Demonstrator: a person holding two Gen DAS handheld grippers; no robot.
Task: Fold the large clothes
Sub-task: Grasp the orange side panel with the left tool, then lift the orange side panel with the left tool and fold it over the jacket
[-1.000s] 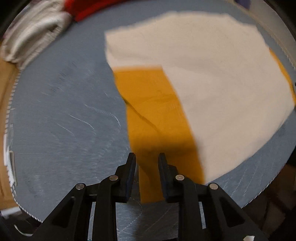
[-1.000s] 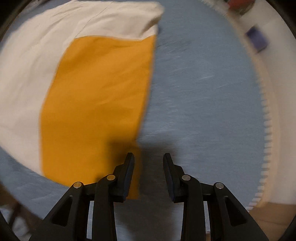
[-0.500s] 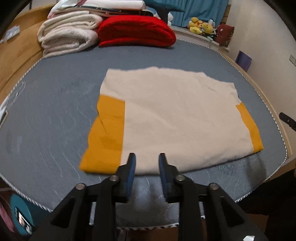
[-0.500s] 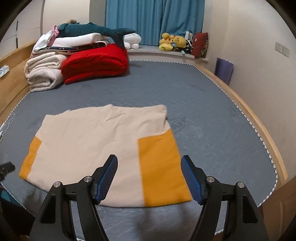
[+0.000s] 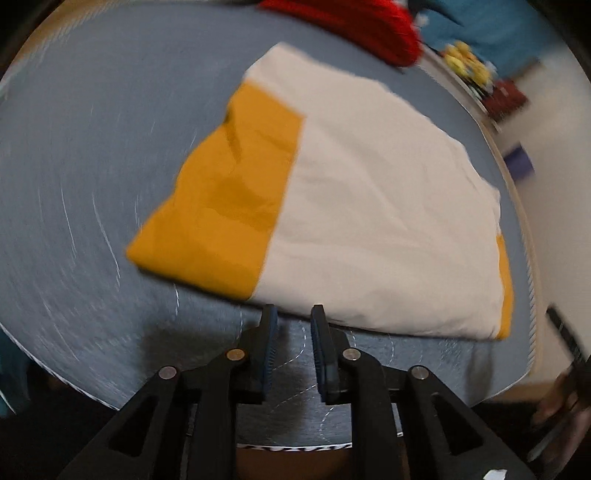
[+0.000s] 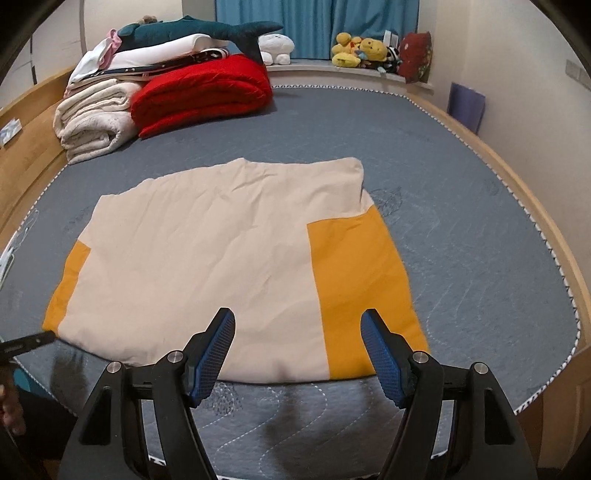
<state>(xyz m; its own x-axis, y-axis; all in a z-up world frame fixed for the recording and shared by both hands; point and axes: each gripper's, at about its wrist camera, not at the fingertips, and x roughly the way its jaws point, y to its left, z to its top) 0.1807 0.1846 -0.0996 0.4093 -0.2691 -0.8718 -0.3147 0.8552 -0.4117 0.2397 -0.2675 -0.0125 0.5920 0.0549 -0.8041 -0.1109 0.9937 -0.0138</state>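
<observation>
The grey quilted bed spreads ahead of both tongs, and the folded cream-and-orange garment lies flat on it just beyond their tips. The right gripper stands released, jaws wide and empty. The left gripper has just been opening slightly, jaws narrowly apart with nothing between them.

This is a bedroom in a home. A wide bed with a grey quilted cover and wooden frame fills the room. At its head lie a folded red blanket and cream blankets, a plush shark, and beyond them teal curtains and stuffed toys on what looks like a window ledge.
</observation>
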